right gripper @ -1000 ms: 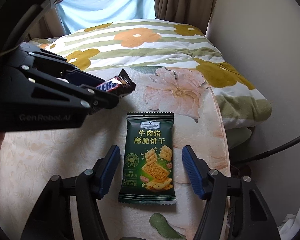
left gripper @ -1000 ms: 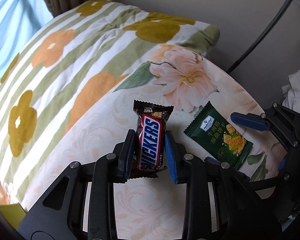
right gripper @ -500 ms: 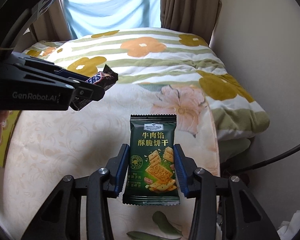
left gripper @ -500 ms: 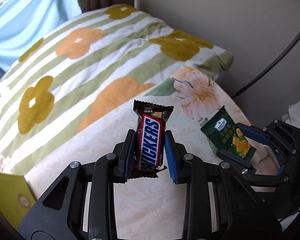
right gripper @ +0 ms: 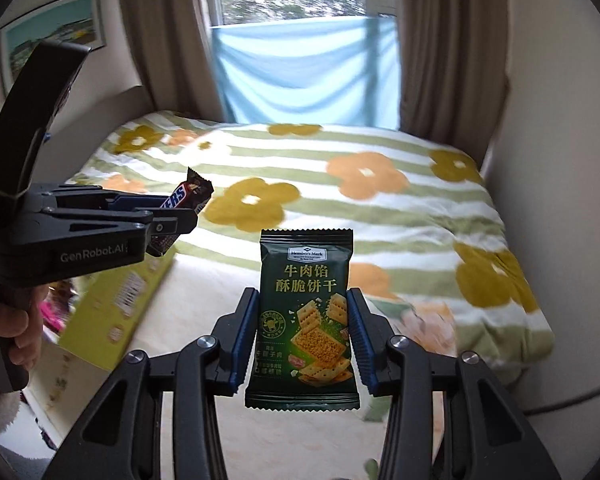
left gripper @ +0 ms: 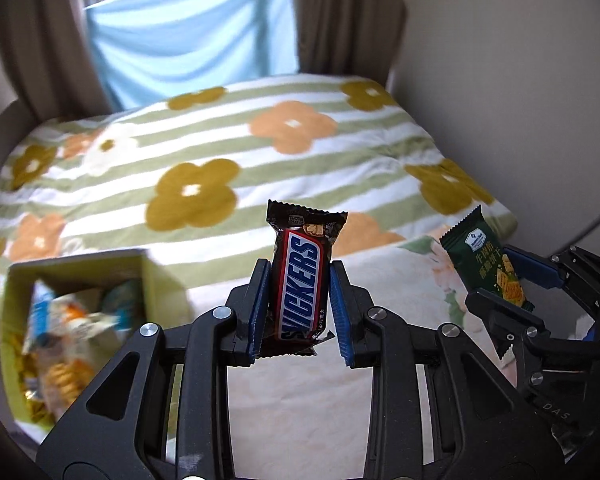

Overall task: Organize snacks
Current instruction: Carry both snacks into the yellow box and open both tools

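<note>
My left gripper (left gripper: 299,300) is shut on a Snickers bar (left gripper: 302,276) and holds it upright above the bed; the bar also shows in the right wrist view (right gripper: 182,197). My right gripper (right gripper: 303,334) is shut on a green cracker packet (right gripper: 305,320) and holds it lifted off the bed; the packet also shows in the left wrist view (left gripper: 486,258). A yellow-green box (left gripper: 152,280) with several snacks inside sits on the bed at the lower left, below and left of the Snickers bar. In the right wrist view its side (right gripper: 116,308) shows under the left gripper.
A striped flower-print quilt (left gripper: 260,152) covers the far half of the bed, a cream floral sheet (left gripper: 300,408) the near half. Walls close in on the right, curtains (right gripper: 440,52) and a window at the back. A hand (right gripper: 12,320) holds the left gripper's handle.
My right gripper has closed on the cracker packet and lifted it off the sheet. Both grippers have risen and tilted up; the left one swung left, bringing the snack box into view.
</note>
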Demonstrator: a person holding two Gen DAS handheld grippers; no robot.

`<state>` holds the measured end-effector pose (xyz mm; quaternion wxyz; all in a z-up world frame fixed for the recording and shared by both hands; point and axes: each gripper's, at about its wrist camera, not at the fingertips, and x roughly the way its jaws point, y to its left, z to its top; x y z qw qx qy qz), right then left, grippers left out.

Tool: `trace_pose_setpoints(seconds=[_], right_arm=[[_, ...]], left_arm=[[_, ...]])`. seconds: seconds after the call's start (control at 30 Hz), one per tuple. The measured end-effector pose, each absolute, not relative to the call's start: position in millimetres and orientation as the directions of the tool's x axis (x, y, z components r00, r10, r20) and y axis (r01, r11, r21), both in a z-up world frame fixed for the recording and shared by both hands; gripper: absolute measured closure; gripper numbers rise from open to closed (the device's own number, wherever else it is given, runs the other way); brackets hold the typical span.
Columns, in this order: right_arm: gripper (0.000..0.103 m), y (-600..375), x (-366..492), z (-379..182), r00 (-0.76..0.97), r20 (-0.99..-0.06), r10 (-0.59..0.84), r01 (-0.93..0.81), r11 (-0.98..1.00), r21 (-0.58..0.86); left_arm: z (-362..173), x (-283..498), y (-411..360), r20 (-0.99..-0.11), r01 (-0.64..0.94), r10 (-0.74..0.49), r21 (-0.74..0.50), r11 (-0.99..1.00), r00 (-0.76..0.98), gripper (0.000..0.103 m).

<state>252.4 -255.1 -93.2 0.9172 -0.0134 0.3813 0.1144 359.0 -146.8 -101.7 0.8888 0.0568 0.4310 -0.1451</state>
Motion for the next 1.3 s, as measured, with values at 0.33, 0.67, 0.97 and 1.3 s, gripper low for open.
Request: trace_pose_setpoints(seconds=[0.33, 0.67, 0.97, 1.3], right_arm=[[0.063, -122, 263, -58, 0.678, -0.649, 0.346, -0.385, 0.919, 0.087], [0.063, -4, 274, -72, 0.629, -0.674, 0.388, -0.399, 0.905, 0.149], [0.063, 28, 269, -85, 0.616, -0.718, 0.324, -0.322, 0.935, 0.146], [0.063, 16, 261, -88, 0.609, -0.745, 0.273, -0.251, 0.957, 0.146]], left_arm=[[-73, 346, 19, -0.763, 0.123, -0.117, -0.050, 0.991, 0.635, 0.077], [-118, 349, 153, -0.838, 0.082, -0.082, -0.044, 0.996, 0.539, 0.077], [-142, 346, 177, -0.859, 0.183, -0.082, 0.014, 0.983, 0.506, 0.037], [-118, 313, 183, -0.801, 0.183, -0.056, 0.067, 0.981, 0.596, 0.000]])
